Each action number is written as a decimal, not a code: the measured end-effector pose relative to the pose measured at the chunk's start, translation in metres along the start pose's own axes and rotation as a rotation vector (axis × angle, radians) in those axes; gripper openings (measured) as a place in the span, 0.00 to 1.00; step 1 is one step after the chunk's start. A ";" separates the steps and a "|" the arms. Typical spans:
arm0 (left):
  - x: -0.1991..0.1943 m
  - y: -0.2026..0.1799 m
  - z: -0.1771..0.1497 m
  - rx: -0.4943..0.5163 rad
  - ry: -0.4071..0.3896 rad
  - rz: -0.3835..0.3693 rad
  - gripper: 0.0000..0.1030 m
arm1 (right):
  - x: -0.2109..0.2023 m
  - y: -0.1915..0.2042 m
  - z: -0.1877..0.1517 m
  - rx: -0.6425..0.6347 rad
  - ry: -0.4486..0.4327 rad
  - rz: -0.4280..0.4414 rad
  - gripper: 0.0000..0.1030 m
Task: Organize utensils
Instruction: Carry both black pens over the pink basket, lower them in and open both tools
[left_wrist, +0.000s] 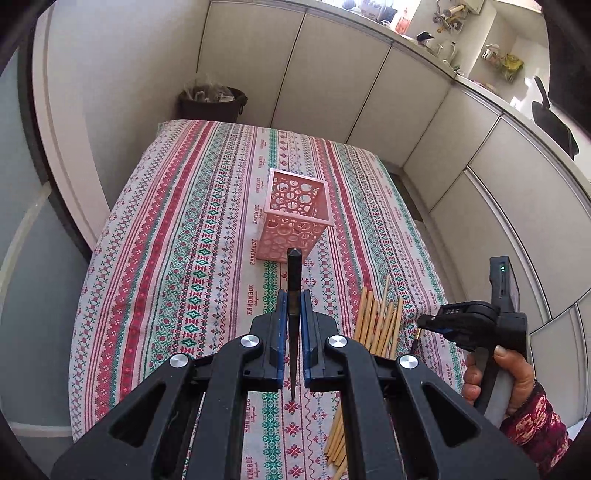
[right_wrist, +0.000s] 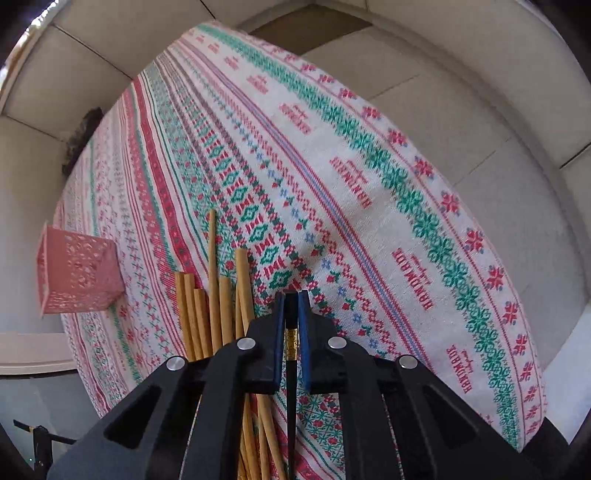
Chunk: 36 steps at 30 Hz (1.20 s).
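On the cloth-covered table (left_wrist: 155, 258), going left to right: the pink basket (left_wrist: 295, 218) stands upright near the middle, and through its open top and perforated walls it looks empty, as far as the left wrist view shows. Judgement: nothing has been sorted into it yet.

Your left claw (left_wrist: 294, 306) is closed narrow on a dark chopstick (left_wrist: 294, 280), blunt end pointing toward the basket and just short of its near wall, thin tip trailing back between the claw arms. It is lifted off the cloth, not yet over the opening.

Just right of that, the bamboo chopsticks (left_wrist: 380, 321) lie in a loose heap on the cloth, several crossing each other. All of them are left to do.

Further right, your right claw (right_wrist: 291, 306) is pinched on a second dark chopstick (right_wrist: 290, 373), the one with a gold band, right beside the bamboo heap. Whether its lower end touches the cloth cannot be told.

Progress estimate: early. Two dark sticks in hand, none deposited, the bamboo heap untouched. Next you likely carry the left stick over the basket rim.
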<state>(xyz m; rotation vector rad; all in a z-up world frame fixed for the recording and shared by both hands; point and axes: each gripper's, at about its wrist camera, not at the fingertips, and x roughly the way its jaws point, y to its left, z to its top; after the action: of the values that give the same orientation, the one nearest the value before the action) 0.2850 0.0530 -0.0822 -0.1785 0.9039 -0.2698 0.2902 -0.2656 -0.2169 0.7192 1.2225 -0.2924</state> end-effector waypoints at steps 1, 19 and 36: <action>-0.002 0.000 0.000 -0.001 -0.008 -0.003 0.06 | -0.009 -0.001 -0.001 -0.009 -0.019 0.024 0.07; -0.048 -0.040 0.008 0.074 -0.183 -0.039 0.06 | -0.161 0.024 -0.055 -0.302 -0.405 0.255 0.07; -0.084 -0.084 0.105 0.188 -0.430 0.098 0.06 | -0.263 0.085 0.007 -0.350 -0.605 0.403 0.07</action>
<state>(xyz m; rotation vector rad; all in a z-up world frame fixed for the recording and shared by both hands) 0.3061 0.0031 0.0671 -0.0150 0.4565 -0.2123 0.2546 -0.2509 0.0566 0.5007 0.5152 0.0454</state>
